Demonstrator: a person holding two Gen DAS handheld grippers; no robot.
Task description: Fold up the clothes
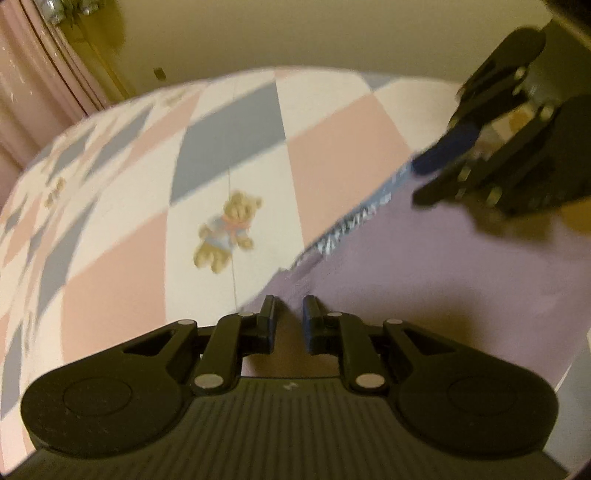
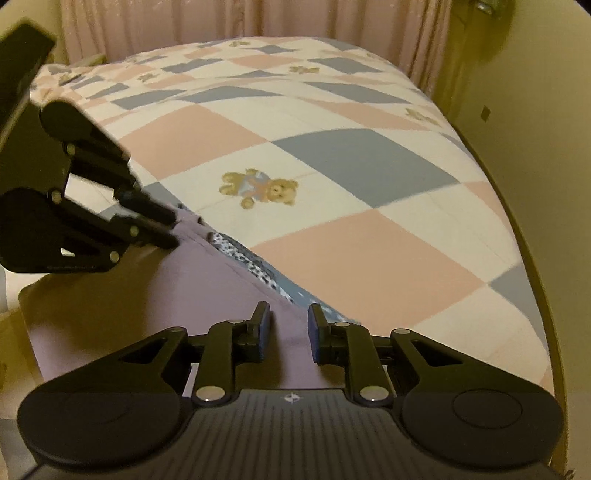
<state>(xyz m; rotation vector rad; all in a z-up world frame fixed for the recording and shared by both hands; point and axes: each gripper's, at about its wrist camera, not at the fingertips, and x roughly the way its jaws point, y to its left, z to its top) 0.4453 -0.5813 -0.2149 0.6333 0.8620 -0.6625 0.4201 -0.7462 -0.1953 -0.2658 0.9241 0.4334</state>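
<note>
Lilac garment (image 1: 443,280) lies flat on the near part of the bed, under both grippers; its far edge runs diagonally, w/ a strip of blue-and-white patterned fabric (image 2: 258,266) showing along that edge, and whether that strip is lining or a separate item cannot be told. Near portion of the garment is cut off by each gripper body in both views, so full outline is not visible. Left gripper (image 1: 289,314): jaws parted by a moderate gap, nothing between the pads, tips just above or at the garment's edge; contact cannot be confirmed. Right gripper (image 2: 288,323): jaws likewise parted by a moderate gap, empty, over lilac cloth near the patterned strip. In the left wrist view the right gripper appears at upper right, motion-blurred; in the right wrist view the left gripper appears at left, also blurred, tips near the garment's far corner. Surface: bed w/ checked bedsheet (image 2: 351,158) in pink, grey-blue and cream squares, printed w/ teddy bear motif (image 2: 260,188). Room: pink pleated curtain (image 2: 221,18) behind the bed; plain yellowish wall (image 2: 535,110) to the right. Dark object at top left corner of the left wrist view is too blurred to identify.
</note>
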